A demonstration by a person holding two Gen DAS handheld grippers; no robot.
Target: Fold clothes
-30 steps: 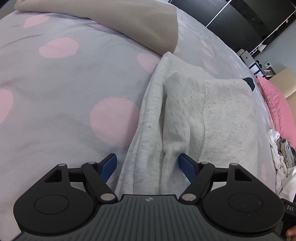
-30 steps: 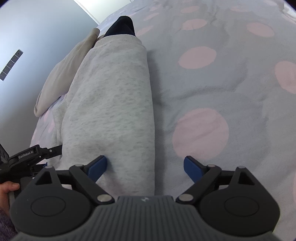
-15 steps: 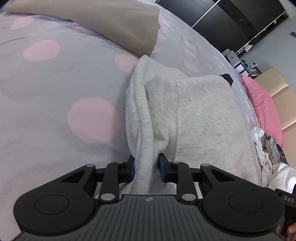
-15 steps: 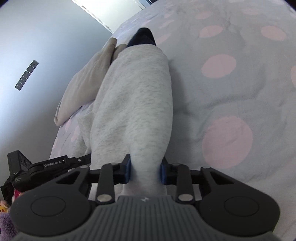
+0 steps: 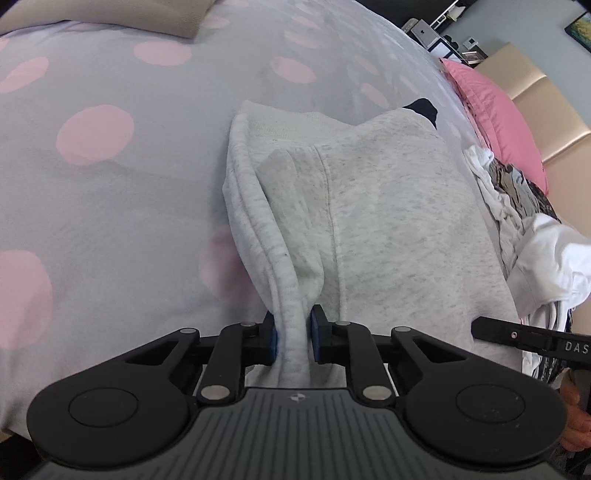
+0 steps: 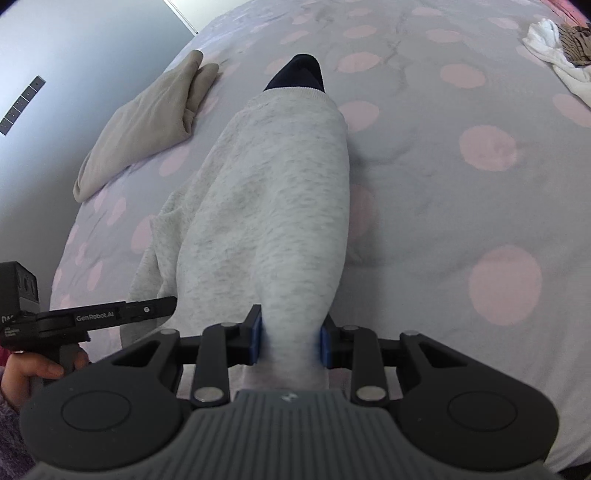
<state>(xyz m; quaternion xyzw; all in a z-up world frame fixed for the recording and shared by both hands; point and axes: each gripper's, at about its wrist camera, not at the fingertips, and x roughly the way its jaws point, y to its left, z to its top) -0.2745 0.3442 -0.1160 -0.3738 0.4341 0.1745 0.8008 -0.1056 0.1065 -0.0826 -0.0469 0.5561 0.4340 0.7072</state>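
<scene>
Both grippers went from wide open to clamped on grey sweatshirt (image 5: 388,206) near edge. Left gripper (image 5: 293,338) jaws just closing further on bunched hem; right gripper (image 6: 290,341) holds thicker fold. Near edge lifted off polka-dot bed (image 6: 461,206), far end with dark collar (image 6: 297,72) still down. Judgement: fold-over toward collar next.

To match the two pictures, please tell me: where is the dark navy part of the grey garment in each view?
Left wrist view: dark navy part, upper right of centre, at the far corner of the grey garment.
Right wrist view, top centre, at the garment's far end.
Shared landmark: beige cloth.
</scene>
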